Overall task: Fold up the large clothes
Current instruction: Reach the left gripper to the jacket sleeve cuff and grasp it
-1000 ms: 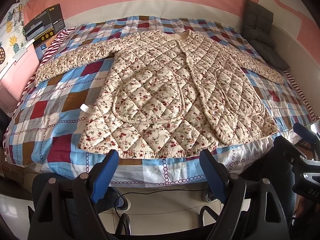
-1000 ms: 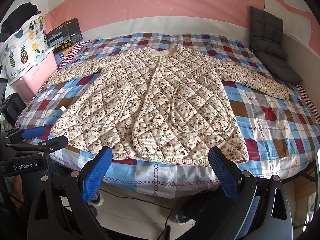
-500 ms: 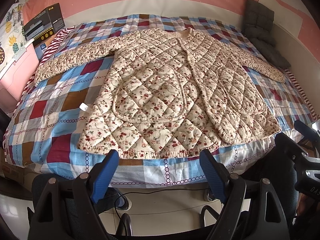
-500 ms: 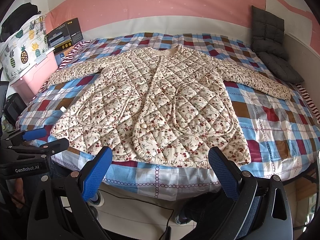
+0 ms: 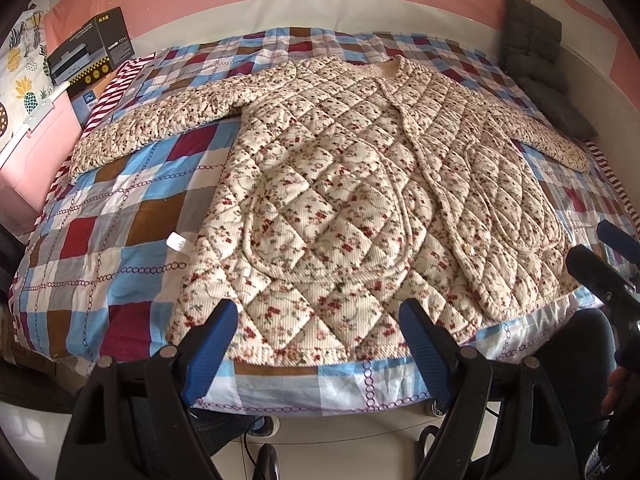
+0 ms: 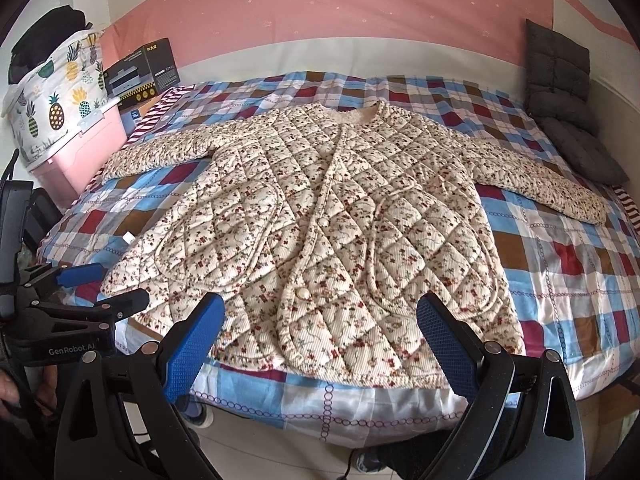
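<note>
jacket: quilted floral jacket [image 5: 360, 208] lies flat, front up, spread across the checked bedspread [image 5: 120, 240], both sleeves out to the sides, hem at the near edge of the bed.
your left gripper: left gripper [image 5: 318, 340] has fingers spread wide, holding nothing, blue pads [image 5: 210, 352] hanging over the hem at the jacket's left front corner; contact with the fabric can't be told.
your right gripper: right gripper [image 6: 324, 344] also wide apart and empty, over the hem near the centre placket, pearl button [image 6: 301, 293] just ahead between the fingers.
pockets: two big rounded patch pockets, one per front panel.
tag: small white tag [image 5: 176, 243] sticks out at the jacket's left side seam.
left of bed: pink storage bin [image 6: 76, 148] with pineapple-print bag [image 6: 52, 96] on top, black box [image 6: 140, 70] beside it.
right of bed: dark grey cushion [image 6: 560, 92] against the wall by the far corner.
</note>
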`<action>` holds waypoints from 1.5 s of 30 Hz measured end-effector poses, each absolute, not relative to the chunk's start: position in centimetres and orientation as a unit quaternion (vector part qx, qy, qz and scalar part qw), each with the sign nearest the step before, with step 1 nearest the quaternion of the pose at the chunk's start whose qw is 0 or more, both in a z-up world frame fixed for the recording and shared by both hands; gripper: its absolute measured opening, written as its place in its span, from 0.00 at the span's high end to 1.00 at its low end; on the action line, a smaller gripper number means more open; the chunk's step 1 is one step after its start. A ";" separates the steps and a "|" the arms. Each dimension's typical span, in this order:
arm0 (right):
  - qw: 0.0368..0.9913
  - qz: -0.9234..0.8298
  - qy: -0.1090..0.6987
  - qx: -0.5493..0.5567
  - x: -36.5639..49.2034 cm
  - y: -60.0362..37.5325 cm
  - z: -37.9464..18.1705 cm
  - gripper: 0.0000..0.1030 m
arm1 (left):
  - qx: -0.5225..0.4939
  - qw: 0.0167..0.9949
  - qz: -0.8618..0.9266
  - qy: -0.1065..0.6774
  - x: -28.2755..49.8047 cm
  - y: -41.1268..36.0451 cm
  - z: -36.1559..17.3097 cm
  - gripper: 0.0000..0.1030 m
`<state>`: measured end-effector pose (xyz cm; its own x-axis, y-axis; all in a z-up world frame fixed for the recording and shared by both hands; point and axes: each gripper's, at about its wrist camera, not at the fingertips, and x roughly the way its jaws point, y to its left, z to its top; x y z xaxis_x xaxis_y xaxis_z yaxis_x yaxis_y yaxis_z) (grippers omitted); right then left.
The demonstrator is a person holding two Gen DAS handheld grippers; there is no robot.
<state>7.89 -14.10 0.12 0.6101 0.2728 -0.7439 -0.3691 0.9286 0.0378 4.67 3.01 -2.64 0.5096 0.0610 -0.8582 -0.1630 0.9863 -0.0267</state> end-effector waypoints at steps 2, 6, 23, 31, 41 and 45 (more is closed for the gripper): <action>0.894 0.182 0.404 -0.064 9.2 -13.4 -0.2 0.06 | -0.063 0.868 0.071 0.488 5.9 4.4 -2.7 0.18; 0.894 0.182 0.403 -0.075 11.9 -11.8 -0.7 0.06 | -0.090 0.867 0.079 0.483 8.3 7.5 -3.3 0.18; 0.885 0.195 0.399 -0.137 23.1 -2.7 -3.7 0.06 | -0.196 0.859 0.174 0.440 17.3 27.6 -7.2 0.18; 0.881 0.216 0.393 -0.151 25.6 0.9 -4.3 0.06 | -0.314 0.834 0.209 0.402 19.5 37.5 -10.0 0.18; 0.870 0.231 0.404 -0.162 26.2 2.1 -5.5 0.06 | -0.390 0.805 0.248 0.371 21.2 43.9 -12.4 0.21; 0.874 0.221 0.406 -0.152 26.0 1.1 -5.5 0.06 | -0.366 0.800 0.272 0.390 22.4 44.6 -12.3 0.75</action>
